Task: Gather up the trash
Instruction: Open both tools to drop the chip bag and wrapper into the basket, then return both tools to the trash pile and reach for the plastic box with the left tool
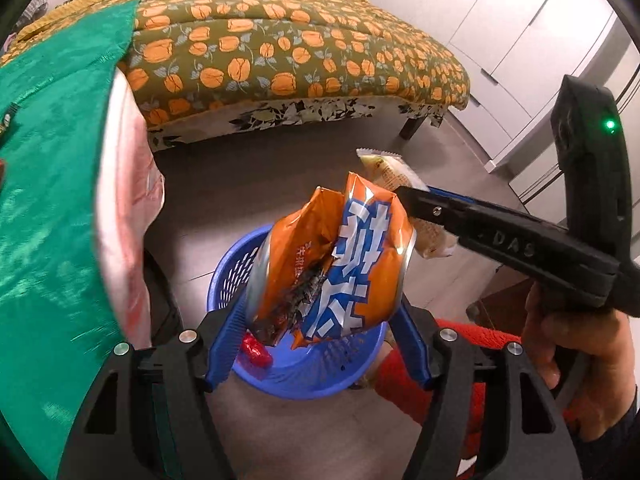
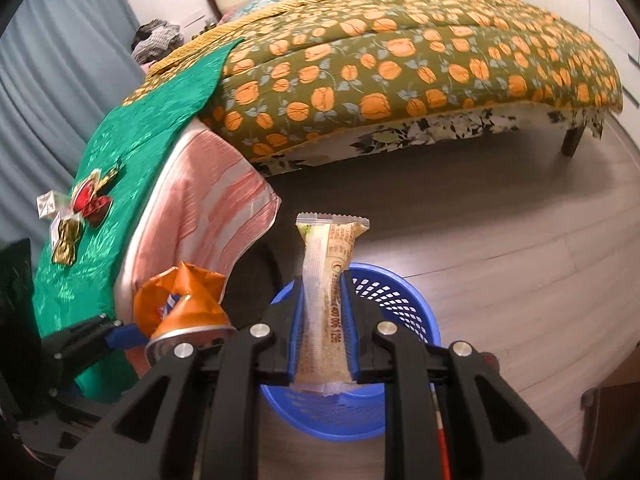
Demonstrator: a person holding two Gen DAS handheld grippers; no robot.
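We see an orange snack bag (image 1: 332, 264) lettered in blue and white, silver inside, above a blue slotted basket (image 1: 304, 376) holding a red wrapper (image 1: 256, 354). We note a pale beige packet (image 2: 326, 304) with small dark print, clear-edged. Both grippers, left (image 1: 316, 344) and right (image 2: 322, 332), are black with blue pads. The bedspread (image 2: 400, 76) is olive with orange fruit and grey-blue leaves; its valance (image 2: 440, 132) is white with black leaves. A green cloth (image 2: 132, 140) lies over pink-and-white striped fabric (image 2: 208, 200), bearing red and gold wrappers (image 2: 80, 208). The curtain (image 2: 52, 80) is grey-blue.
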